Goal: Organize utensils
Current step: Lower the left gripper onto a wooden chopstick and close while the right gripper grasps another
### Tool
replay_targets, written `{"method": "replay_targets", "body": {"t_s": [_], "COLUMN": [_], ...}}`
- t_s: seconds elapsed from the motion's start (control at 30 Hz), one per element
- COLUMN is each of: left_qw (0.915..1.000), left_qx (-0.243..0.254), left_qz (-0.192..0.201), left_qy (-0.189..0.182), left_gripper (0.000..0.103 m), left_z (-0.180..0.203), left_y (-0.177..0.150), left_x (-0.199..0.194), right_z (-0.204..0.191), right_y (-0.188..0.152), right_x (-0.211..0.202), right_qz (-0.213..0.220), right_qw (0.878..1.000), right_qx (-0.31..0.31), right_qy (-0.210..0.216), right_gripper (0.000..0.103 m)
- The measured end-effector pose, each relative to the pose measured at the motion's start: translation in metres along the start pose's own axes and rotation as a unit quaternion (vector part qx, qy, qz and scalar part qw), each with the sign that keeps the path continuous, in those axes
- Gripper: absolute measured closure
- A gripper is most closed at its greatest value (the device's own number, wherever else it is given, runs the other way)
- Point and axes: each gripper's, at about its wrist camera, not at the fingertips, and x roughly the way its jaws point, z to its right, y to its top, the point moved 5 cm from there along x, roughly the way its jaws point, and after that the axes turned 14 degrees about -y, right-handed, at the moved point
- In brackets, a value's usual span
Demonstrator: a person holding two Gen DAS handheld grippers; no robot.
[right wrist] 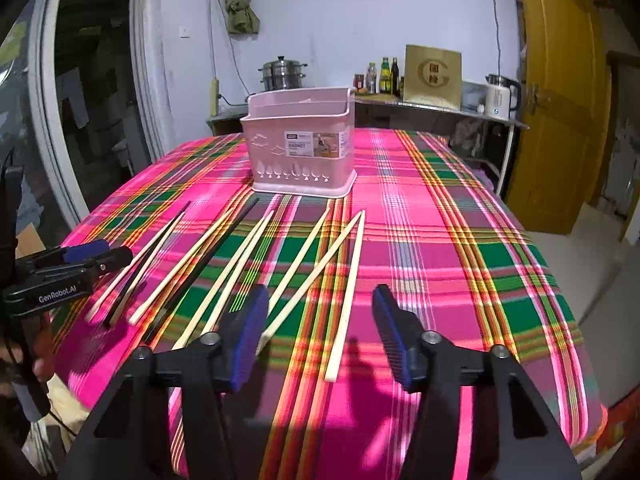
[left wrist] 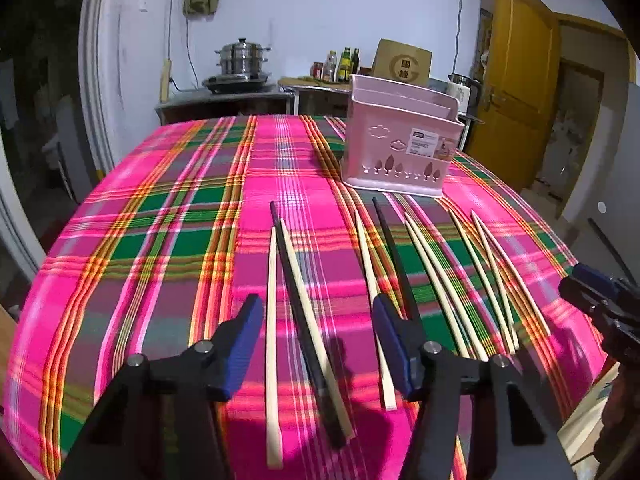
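Note:
Several pale wooden chopsticks and two black ones lie fanned out on the plaid tablecloth [left wrist: 168,240]. A pink plastic utensil basket [left wrist: 400,144] [right wrist: 300,148] stands upright behind them. My left gripper [left wrist: 317,300] is open low over the cloth. A pale chopstick [left wrist: 272,320] and a black chopstick [left wrist: 296,300] crossed by another pale one lie between its jaws, untouched by the pads. My right gripper [right wrist: 321,290] is open over the rightmost pale chopsticks [right wrist: 348,292]; nothing is pinched. Each gripper shows at the edge of the other's view: the right gripper [left wrist: 592,292], the left gripper [right wrist: 80,256].
Behind the table a counter carries a steel steamer pot [left wrist: 240,60], bottles [left wrist: 344,64], a cardboard box [right wrist: 432,76] and a white kettle [right wrist: 500,96]. A yellow door [right wrist: 560,92] stands open at the right. The table's right edge [right wrist: 580,320] drops to the floor.

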Motion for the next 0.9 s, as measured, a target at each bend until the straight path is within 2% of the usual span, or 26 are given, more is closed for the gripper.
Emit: {"method": "replay_targets", "body": {"t_s": [0.23, 0.47, 0.9], "left_qw": [0.9987, 0.9969, 0.9952], "left_qx": [-0.036, -0.04, -0.037], "left_qz": [-0.032, -0.06, -0.085], "left_qy": [-0.014, -0.031, -0.032], "left_gripper": [0.061, 0.073, 0.076], "left_z": [-0.024, -0.031, -0.038], "left_y": [0.022, 0.032, 0.043], "left_x": [0.026, 0.05, 0.077], "right_z": [0.003, 0.005, 0.002], "right_y": [0.016, 0.028, 0.034], "right_x": [0.039, 0.073, 0.105], "right_qz": [-0.042, -0.074, -0.112], "right_qw": [0.999, 0.997, 0.994], "right_qx": [0.0, 0.011, 0.015], "right_qy": [0.001, 0.014, 0.015], "right_gripper": [0.071, 0.08, 0.084]}}
